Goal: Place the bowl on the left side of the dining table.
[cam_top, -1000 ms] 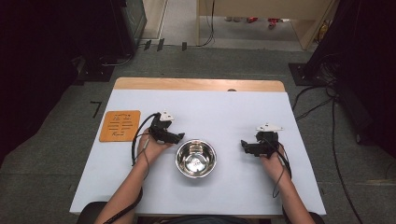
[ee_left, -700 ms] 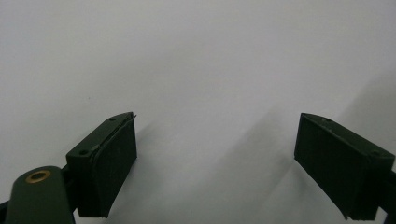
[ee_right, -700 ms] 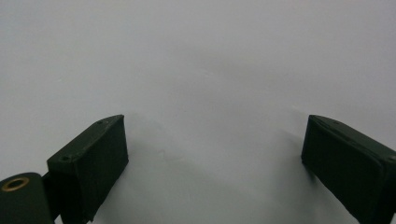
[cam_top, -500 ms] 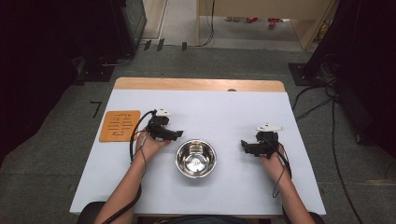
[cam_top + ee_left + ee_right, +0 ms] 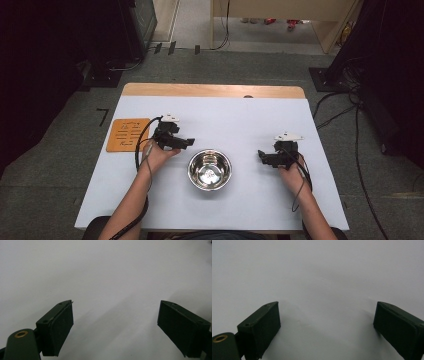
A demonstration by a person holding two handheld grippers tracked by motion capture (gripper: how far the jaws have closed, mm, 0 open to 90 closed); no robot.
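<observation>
a steel bowl point(image 5: 210, 169) sits at the lower middle of the white desk point(image 5: 235, 120) in the high view, between the two grippers. the left gripper point(image 5: 187, 144) is just to its upper left and the right gripper point(image 5: 261, 156) farther off to its right, neither touching it. both have jaws spread wide with bare desk between them; an orange mat point(image 5: 127, 134) lies at the desk's left edge

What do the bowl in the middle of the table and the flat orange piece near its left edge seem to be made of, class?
The bowl looks like polished metal, probably stainless steel: its inside is silvery and mirrors bright glints. The flat orange piece looks like matte wood or board, perhaps plastic: dull, even colour with pale markings or slots, too small to tell which.
</observation>
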